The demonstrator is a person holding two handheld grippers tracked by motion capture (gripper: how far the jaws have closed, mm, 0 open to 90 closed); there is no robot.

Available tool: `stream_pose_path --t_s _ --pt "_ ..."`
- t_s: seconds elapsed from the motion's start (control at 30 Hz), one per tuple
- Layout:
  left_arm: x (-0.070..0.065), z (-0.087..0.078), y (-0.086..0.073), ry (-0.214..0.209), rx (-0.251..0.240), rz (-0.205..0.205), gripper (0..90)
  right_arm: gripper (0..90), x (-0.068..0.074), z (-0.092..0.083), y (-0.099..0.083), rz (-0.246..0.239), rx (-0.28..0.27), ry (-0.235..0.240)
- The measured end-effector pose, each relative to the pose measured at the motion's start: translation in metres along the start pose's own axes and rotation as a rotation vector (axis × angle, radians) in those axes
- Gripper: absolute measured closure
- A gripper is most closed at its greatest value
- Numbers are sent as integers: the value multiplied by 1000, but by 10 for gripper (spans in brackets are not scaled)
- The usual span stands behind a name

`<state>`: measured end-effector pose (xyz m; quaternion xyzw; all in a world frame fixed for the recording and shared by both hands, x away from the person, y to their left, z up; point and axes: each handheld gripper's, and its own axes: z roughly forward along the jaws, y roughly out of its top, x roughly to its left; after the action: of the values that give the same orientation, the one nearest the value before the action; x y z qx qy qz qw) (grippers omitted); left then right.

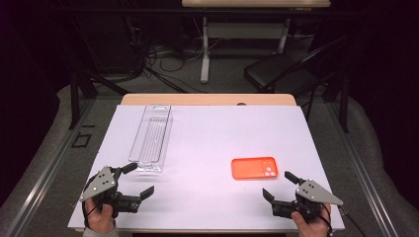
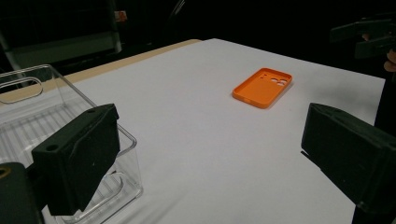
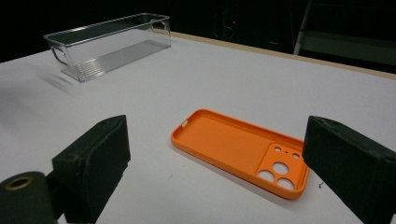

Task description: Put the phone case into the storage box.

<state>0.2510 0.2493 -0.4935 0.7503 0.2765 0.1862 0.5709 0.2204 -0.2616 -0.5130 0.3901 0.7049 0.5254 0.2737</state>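
An orange phone case (image 1: 255,168) is lying flat, hollow side up, toward the front right corner of the white surface (image 1: 207,143), just beyond the right tool (image 1: 279,185), whose jaws are standing wide apart with nothing between them. The left tool (image 1: 140,179) is waiting near the front left corner, likewise gaping and empty, one jaw hovering close by the near end of a clear plastic bin (image 1: 151,137) that is running along the left side toward the far edge. In the right gripper view the case (image 3: 243,150) is sitting between the two black pads and a little ahead of them, camera cut-outs at the near right end. The case looks light, thin and somewhat flexible, probably smooth enough to slide on the sheet; a grip across one raised long rim, or over a short end, seems the surest hold, since its flat back is offering nothing to pinch.
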Motion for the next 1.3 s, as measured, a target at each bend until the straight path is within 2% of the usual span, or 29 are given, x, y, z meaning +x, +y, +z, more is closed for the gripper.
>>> stream_pose_path --t_s 0.13,0.23,0.3,0.37,0.4,0.57,0.67,0.77,0.8,0.9,1.07,1.17,1.2,1.23,1.3 --pt "2 1 0 -4 -7 -9 45 73 -1 -1 -2 8 15 -7" --pt "1 1 -2 0 6 -9 45 73 -1 0 -2 7 14 -8" --pt "1 -2 -2 6 13 -11 45 73 -3 1 -2 18 22 -6" --pt "0 -4 -1 7 -2 -17 45 73 -4 1 -3 31 24 -2" --pt "0 -5 -1 9 -3 -23 45 73 -5 1 -3 52 21 6" --pt "2 -3 4 -1 3 -46 45 72 -6 0 0 65 11 -9" --pt "8 2 15 -14 37 -62 45 67 -7 1 5 71 21 -44" --pt "11 6 19 -18 45 -73 46 67 -7 3 8 69 33 -41" --pt "14 11 23 -17 67 -83 45 67 -8 3 9 64 38 -40" --pt "17 16 28 -8 86 -93 45 67 -8 3 12 69 46 -35" --pt "30 30 42 -44 111 -164 45 67 -14 4 24 78 83 -21" --pt "33 33 46 -49 116 -181 45 66 -17 6 29 91 85 -21" --pt "37 36 51 -54 127 -194 45 60 -21 7 34 103 108 -14" --pt "37 36 51 -54 127 -194 45 54 -22 8 36 110 109 -14" --pt "41 38 55 -60 131 -220 45 31 -25 11 41 113 122 -11"
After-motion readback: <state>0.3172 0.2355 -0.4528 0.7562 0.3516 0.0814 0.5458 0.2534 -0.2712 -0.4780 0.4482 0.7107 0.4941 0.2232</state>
